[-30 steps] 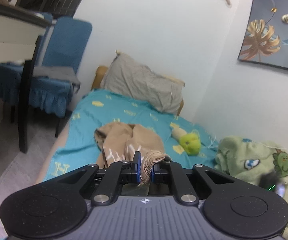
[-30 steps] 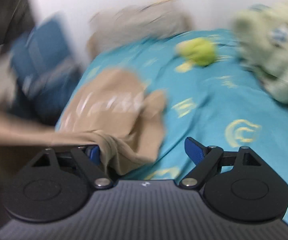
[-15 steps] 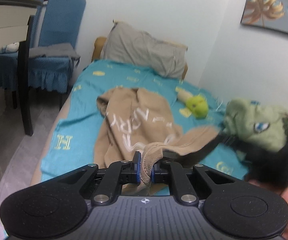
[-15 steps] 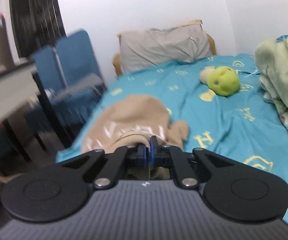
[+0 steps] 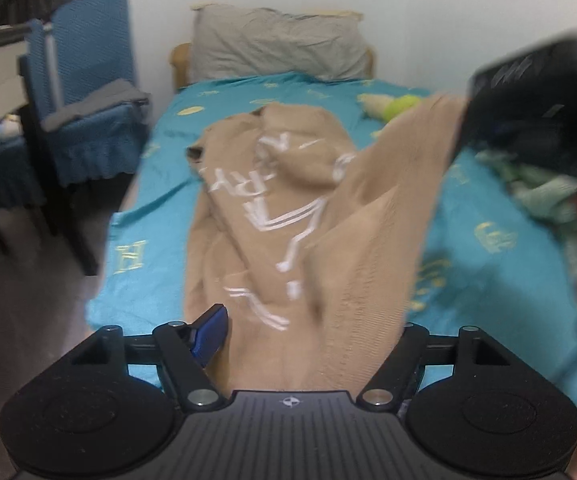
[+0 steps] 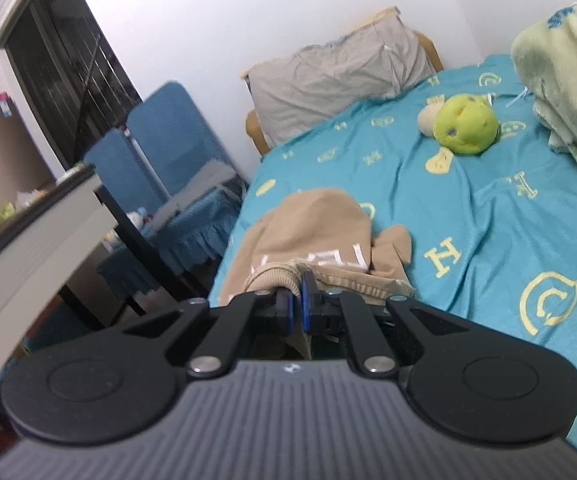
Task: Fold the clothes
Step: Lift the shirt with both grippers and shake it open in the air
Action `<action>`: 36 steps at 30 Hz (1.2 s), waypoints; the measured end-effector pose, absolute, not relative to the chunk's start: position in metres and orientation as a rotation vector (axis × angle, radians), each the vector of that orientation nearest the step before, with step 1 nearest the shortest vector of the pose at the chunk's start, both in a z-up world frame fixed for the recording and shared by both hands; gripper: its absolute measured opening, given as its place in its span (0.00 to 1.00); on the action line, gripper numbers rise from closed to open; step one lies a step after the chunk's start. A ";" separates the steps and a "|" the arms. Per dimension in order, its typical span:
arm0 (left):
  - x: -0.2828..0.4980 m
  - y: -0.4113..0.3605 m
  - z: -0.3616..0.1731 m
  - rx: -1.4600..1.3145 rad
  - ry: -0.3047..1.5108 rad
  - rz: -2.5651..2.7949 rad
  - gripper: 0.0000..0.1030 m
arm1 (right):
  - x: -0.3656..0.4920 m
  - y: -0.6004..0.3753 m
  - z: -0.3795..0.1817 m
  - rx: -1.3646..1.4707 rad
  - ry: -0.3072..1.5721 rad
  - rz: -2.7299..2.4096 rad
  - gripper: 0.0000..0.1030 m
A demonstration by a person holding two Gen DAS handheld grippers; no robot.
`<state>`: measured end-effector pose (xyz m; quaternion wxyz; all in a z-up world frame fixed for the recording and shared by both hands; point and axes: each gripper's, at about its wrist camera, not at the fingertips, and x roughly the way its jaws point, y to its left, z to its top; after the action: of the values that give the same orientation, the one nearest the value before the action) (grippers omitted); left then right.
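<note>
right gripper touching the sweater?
Touching. Right wrist view shows the right gripper with its blue pads pinched shut on the tan sweater cuff.

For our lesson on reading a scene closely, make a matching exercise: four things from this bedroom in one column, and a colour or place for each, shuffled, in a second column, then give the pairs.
Things:
1. sweatshirt
2. pillow
3. plush ball
4. chair

Descriptions:
A. grey, propped at the head of the bed
B. blue, on the floor beside the bed
C. tan with white lettering, spread on the bed sheet
D. yellow-green, lying on the bed sheet near the pillow

Pairs: 1-C, 2-A, 3-D, 4-B
</note>
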<state>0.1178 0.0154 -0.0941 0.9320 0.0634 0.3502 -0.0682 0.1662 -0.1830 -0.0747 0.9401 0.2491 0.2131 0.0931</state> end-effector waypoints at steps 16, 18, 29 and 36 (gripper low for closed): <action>0.105 0.093 -0.036 -0.141 0.488 0.288 0.79 | 0.187 -0.184 -0.117 0.212 0.581 -0.136 0.82; 0.106 0.098 -0.032 -0.173 0.482 0.288 0.79 | 0.194 -0.186 -0.130 0.209 0.671 -0.108 0.82; 0.092 0.092 -0.019 -0.139 0.306 0.290 0.79 | 0.153 -0.197 -0.078 0.283 0.406 -0.192 0.82; 0.059 0.077 0.094 -0.210 -0.033 0.278 0.80 | 0.119 -0.210 0.052 0.377 0.139 -0.159 0.82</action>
<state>0.0586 0.0775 0.0936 0.9848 -0.1043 -0.0162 0.1382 0.1192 -0.2097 0.0523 0.9768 0.1868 0.0691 -0.0791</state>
